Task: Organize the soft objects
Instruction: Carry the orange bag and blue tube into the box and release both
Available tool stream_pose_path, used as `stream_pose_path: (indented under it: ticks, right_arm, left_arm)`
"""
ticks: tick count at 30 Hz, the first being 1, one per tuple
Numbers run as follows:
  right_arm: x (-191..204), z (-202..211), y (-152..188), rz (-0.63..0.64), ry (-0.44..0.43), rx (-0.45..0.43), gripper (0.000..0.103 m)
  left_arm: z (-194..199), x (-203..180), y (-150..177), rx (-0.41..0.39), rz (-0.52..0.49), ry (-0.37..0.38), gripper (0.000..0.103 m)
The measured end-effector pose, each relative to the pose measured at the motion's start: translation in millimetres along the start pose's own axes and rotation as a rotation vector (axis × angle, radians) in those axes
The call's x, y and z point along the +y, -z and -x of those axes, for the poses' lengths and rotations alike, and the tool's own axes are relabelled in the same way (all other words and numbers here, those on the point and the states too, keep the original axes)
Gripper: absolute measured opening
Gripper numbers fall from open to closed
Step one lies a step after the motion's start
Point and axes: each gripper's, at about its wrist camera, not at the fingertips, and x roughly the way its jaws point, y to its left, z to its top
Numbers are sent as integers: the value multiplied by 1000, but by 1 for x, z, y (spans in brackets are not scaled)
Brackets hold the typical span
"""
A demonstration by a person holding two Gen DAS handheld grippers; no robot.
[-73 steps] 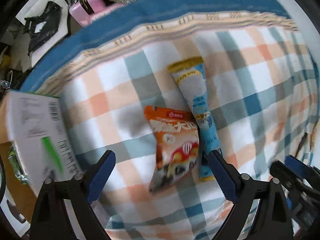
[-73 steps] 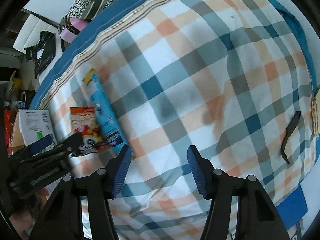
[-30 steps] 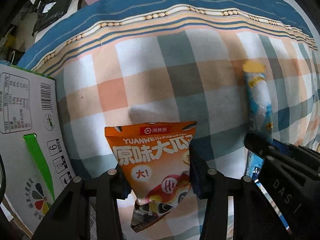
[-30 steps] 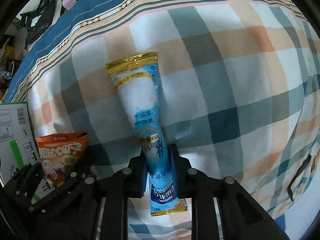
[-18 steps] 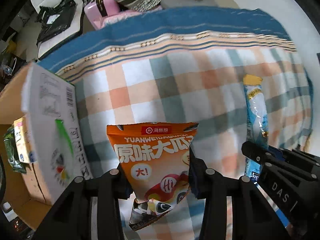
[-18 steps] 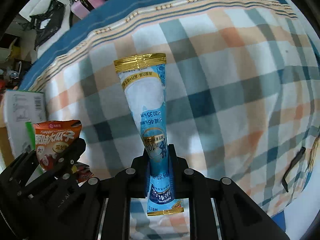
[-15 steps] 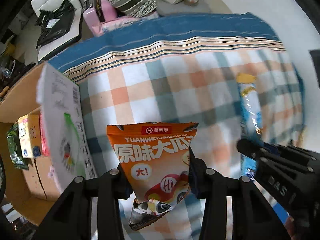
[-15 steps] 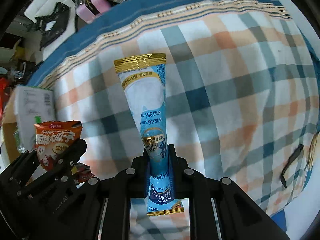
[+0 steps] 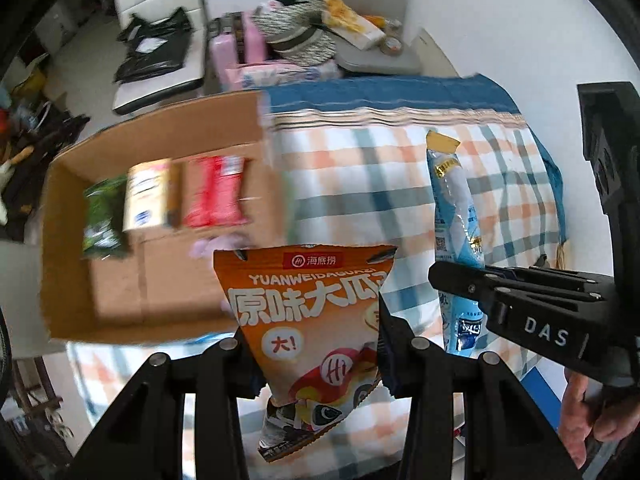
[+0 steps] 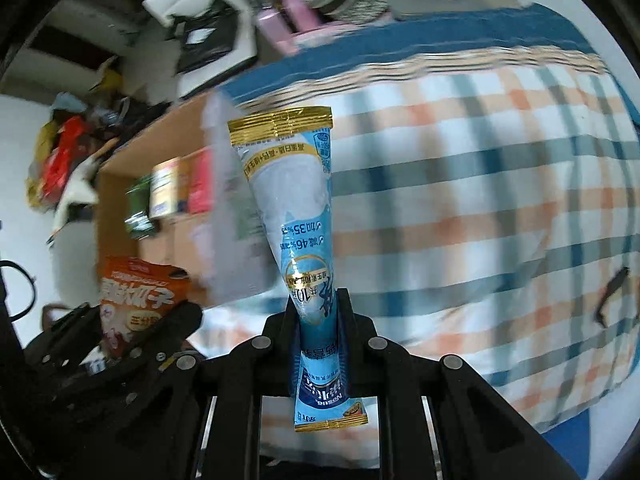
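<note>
Both packets have been lifted off the plaid blanket (image 9: 360,184) since the earlier frames and are carried toward the open brown cardboard box (image 9: 160,280) at the left. One crinkly orange foil snack bag (image 9: 316,320) is pinched low in the left gripper (image 9: 316,364), and one long blue cone-shaped wrapper (image 10: 296,232) is clamped at its narrow end in the right gripper (image 10: 318,344). Each is judged light, soft and slippery — best held near a seam; three packets are counted in the box — green, yellow, red.

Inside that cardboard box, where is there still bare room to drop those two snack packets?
The cardboard box is crowded along its far side, where a green packet, a cream packet and a red packet lie in a row. The near part of its floor, between that row and the front wall, is bare.
</note>
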Motion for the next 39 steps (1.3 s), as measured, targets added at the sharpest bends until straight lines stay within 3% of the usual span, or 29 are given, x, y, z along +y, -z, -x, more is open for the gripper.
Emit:
stream_pose_path:
  ticks: [9, 16, 24, 33, 39]
  right_arm:
    - [118, -21, 6, 90, -86, 36, 16]
    - [181, -52, -12, 81, -64, 43, 16]
    - [196, -105, -41, 1, 2, 59, 16]
    - [197, -150, -60, -46, 66, 74, 16]
    - [189, -170, -69, -54, 96, 91, 23]
  left_arm:
    - [33, 118, 8, -27, 137, -62, 40]
    - [14, 187, -6, 23, 196, -82, 40]
    - [-32, 232, -24, 124, 220, -52, 40]
    - [-68, 251, -31, 181, 229, -33, 41]
    - [-92, 260, -29, 251, 258, -56, 43]
